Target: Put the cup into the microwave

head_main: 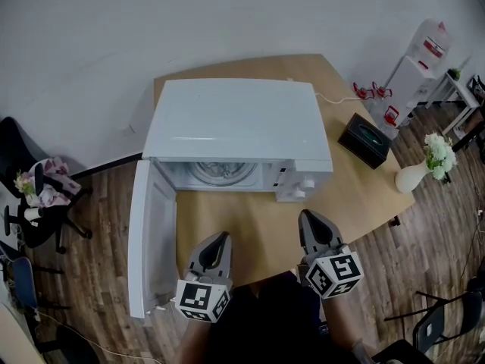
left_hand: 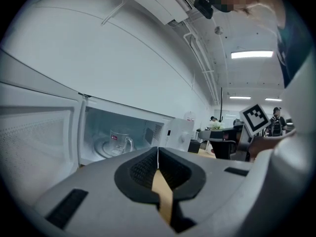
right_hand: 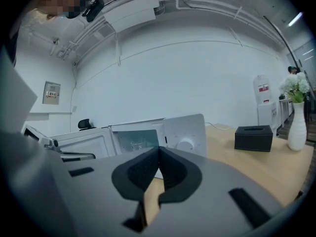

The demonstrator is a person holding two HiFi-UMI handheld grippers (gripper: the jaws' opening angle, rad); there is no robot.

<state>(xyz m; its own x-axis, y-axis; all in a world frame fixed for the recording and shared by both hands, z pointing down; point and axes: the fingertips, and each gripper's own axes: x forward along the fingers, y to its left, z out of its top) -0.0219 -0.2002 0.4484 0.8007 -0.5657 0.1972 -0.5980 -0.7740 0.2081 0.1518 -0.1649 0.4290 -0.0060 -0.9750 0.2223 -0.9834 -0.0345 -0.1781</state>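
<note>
Left gripper view shows me the cup [left_hand: 120, 141] standing on the turntable [left_hand: 104, 148] inside the microwave [left_hand: 177, 132], at 10 o'clock from my left gripper [left_hand: 158, 151]. Its jaws meet with nothing between them. My right gripper [right_hand: 159, 149] is likewise closed and empty. The microwave door [head_main: 150, 241] hangs open at 9 o'clock over the table [head_main: 364, 196].

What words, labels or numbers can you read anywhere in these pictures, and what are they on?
Nothing reads clearly.
Red label on the cup inside the microwave: too small to read.
Red label on the white dispenser: blurred.
Wall panel: print too small.
Marker cubes: square patterns, no letters.
</note>
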